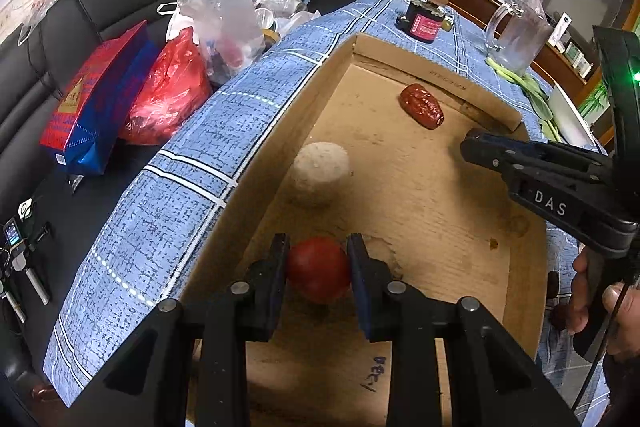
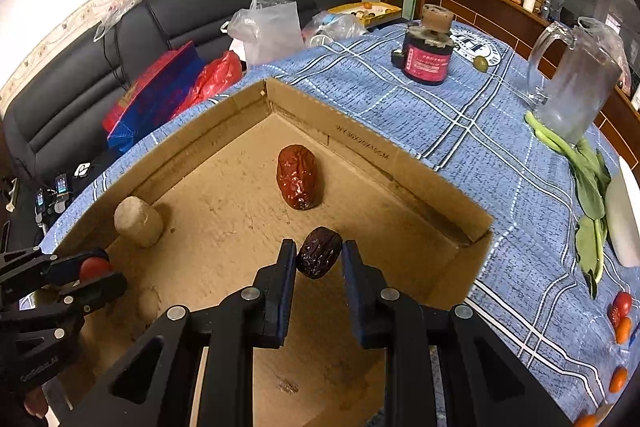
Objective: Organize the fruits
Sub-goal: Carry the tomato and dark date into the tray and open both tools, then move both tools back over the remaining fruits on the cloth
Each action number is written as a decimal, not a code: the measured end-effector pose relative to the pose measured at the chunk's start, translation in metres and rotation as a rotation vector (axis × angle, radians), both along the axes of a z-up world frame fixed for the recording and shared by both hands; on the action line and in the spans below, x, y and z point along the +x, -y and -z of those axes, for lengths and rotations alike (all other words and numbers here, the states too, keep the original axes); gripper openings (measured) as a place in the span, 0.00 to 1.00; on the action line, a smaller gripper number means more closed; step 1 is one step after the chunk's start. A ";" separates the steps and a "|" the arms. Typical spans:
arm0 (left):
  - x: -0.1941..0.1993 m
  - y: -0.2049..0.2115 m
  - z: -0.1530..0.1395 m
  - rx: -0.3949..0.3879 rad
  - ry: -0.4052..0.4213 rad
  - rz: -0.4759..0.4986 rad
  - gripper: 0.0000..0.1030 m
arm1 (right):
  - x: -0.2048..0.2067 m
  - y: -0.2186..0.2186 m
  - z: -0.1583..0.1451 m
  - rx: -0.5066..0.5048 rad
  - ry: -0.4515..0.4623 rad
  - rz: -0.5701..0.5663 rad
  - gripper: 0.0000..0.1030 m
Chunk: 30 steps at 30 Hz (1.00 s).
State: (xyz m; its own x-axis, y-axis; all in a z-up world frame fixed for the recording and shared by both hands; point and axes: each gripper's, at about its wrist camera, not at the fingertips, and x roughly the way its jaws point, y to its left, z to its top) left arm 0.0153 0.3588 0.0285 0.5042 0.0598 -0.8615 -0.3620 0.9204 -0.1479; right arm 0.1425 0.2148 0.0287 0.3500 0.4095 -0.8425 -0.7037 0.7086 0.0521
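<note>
Both grippers reach low into the cardboard box (image 2: 376,151): the left gripper (image 1: 318,269) pinches a tomato (image 1: 319,270), the right gripper (image 2: 319,259) pinches a dark date (image 2: 319,257)

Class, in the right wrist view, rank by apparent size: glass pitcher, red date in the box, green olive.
1. glass pitcher
2. red date
3. green olive

The date lies nearer the camera, yet the pitcher looks larger.

My left tongs (image 1: 318,269) and right tongs (image 2: 319,259) are matte black plastic with dark blue pads and round silver pivot screws. White "DAS" lettering marks the right one, beside a green light and my bare fingers (image 1: 612,307).
</note>
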 end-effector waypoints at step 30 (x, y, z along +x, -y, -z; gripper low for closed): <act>-0.015 0.004 -0.006 0.015 -0.006 -0.009 0.42 | -0.007 0.016 -0.002 -0.040 -0.006 0.049 0.51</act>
State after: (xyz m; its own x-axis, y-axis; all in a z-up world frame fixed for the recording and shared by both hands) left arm -0.0001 0.3550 0.0346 0.4988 0.0774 -0.8633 -0.3711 0.9191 -0.1320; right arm 0.1355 0.1990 0.0304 0.3637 0.3578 -0.8600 -0.6681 0.7436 0.0268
